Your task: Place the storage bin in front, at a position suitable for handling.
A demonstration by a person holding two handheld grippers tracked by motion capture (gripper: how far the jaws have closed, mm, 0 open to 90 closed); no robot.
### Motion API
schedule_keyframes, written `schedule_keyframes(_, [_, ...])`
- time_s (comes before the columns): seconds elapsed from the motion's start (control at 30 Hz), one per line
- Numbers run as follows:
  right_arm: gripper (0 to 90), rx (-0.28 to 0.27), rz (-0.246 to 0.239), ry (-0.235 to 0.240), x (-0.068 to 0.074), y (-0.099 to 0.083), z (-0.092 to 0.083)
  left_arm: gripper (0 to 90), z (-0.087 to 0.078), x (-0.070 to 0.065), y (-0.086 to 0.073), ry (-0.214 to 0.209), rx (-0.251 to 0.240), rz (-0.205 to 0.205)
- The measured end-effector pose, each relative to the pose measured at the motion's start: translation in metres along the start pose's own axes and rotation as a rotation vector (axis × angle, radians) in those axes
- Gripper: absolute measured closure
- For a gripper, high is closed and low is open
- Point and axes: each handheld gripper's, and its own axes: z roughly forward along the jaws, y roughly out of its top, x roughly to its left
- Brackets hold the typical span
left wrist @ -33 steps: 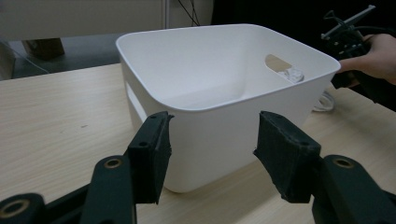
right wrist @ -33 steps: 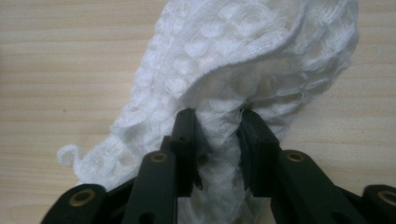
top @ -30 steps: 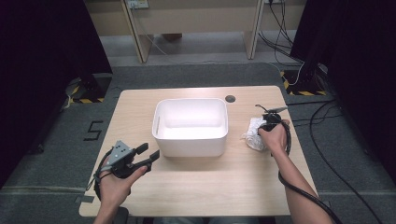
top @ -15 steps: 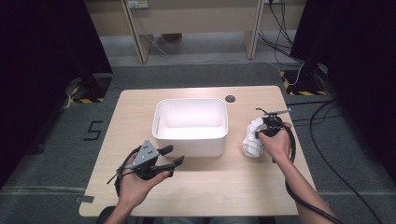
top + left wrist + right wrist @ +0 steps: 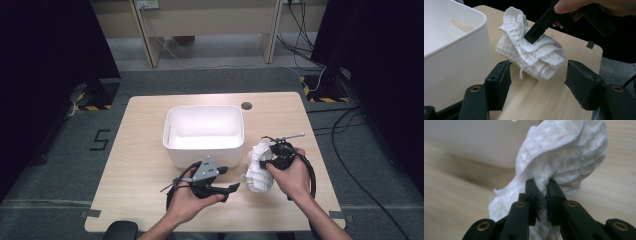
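So right now I've got the white waffle cloth (image 5: 259, 170) pinched in my right gripper (image 5: 541, 185), fingers (image 5: 531, 192) clamped down tight on one bunched fold near its top, and most of the bundle sags below that. It sits off the right side of the white tub (image 5: 204, 131), toward the front right part of the tabletop (image 5: 145, 150), closer to the front edge than the back. My left gripper (image 5: 537, 75) has just been opening up and now stands wide, nothing between its fingers (image 5: 499, 82) yet, with the rolled lower end of the cloth just ahead of the gap and roughly centred on it. Tip for doing this bit well, I'd say: keep the right grip steady and don't yank, because it only has a thin fold and that could slip out. Slide the left in level along the tabletop so both fingers straddle the fat rolled end, and don't clip the tub wall, which is right next to the left finger. Close only once the roll is properly between the pads, not on the loose thread hanging off it. Honestly can't tell whether the bottom of the cloth is resting on the wood or hanging just above it, so go in low.
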Motion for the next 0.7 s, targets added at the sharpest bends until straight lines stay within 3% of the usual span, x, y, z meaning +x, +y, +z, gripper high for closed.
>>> schedule_keyframes(0.13, [81.7, -0.002, -0.006, 0.025, 0.012, -0.007, -0.005, 29.5, 0.017, -0.004, -0.003, -0.018, 0.014, -0.021])
schedule_keyframes(0.4, [81.7, 0.012, -0.003, 0.070, 0.026, -0.019, -0.001, 25.2, 0.044, -0.017, -0.012, -0.050, 0.069, -0.001])
schedule_keyframes(0.7, [81.7, -0.018, -0.028, 0.107, 0.046, -0.016, 0.002, 22.6, 0.048, -0.017, -0.015, 0.038, 0.088, 0.029])
